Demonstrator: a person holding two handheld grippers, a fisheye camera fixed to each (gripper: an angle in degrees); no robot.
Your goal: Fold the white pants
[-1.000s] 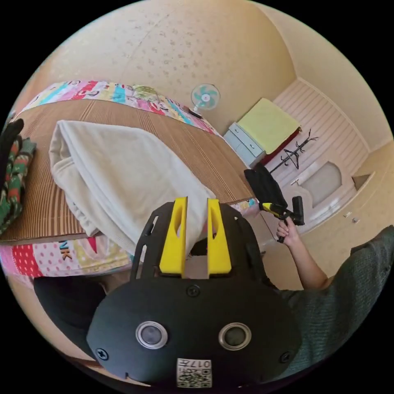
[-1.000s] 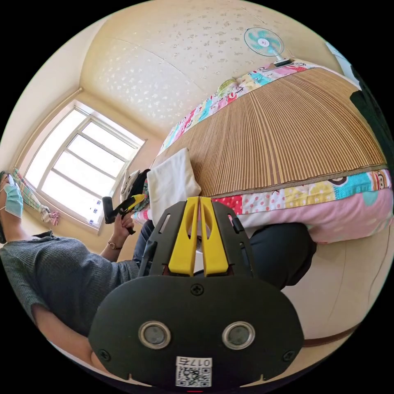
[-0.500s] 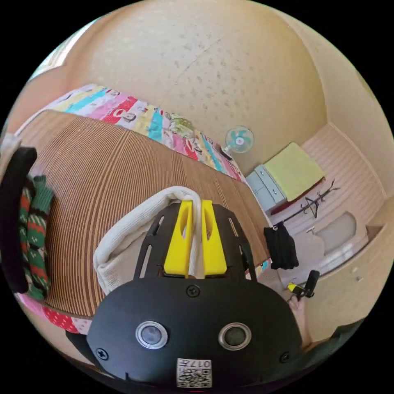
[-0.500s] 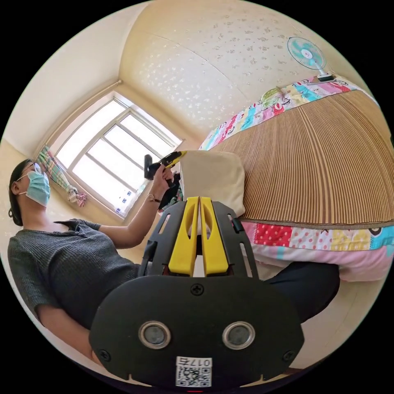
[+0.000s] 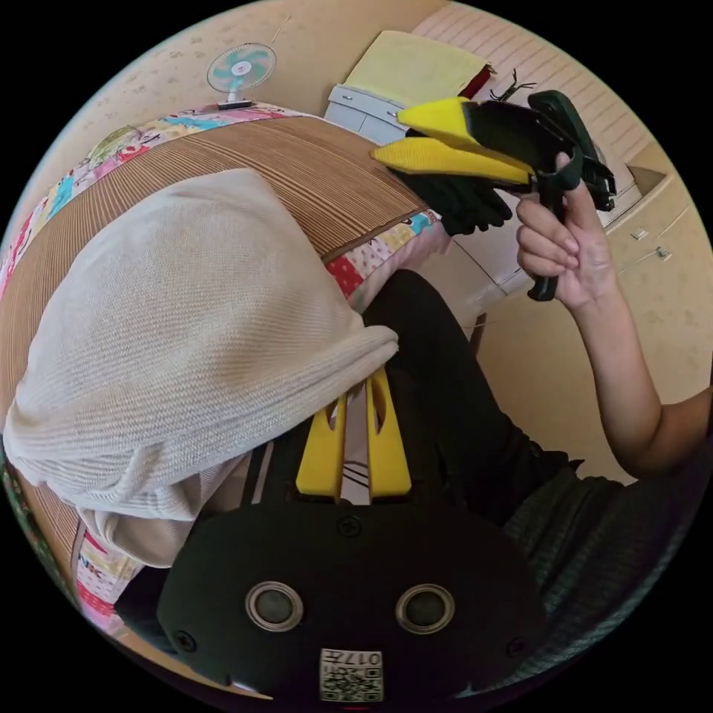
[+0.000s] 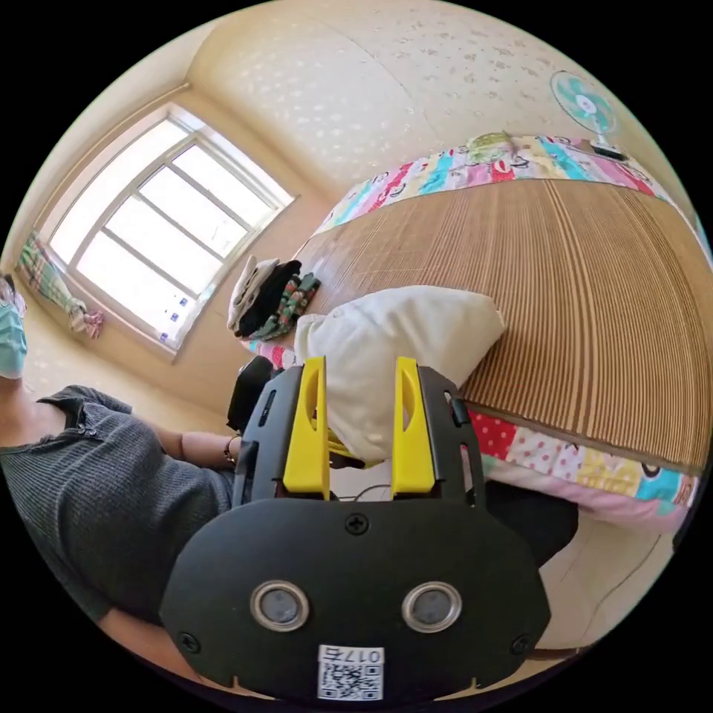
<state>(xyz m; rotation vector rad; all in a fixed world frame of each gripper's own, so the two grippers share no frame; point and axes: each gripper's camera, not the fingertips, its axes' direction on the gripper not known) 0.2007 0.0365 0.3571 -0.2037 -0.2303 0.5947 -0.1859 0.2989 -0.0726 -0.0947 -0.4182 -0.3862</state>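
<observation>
Left hand-held gripper (image 5: 355, 386): jaws close together, their tips hidden under the edge of the white pants (image 5: 186, 327); whether they pinch the cloth, I cannot tell.
Right hand-held gripper (image 6: 359, 371): jaws spread wide, holding nothing, just in front of the pants; in the left gripper view it is raised in the person's hand (image 5: 564, 252).
White pants: a folded bundle at the near edge of the bed's bamboo mat (image 6: 594, 297).
Further off: a clothes pile (image 6: 271, 293) on the mat toward the window (image 6: 156, 230); a fan (image 6: 587, 104) behind the bed.
</observation>
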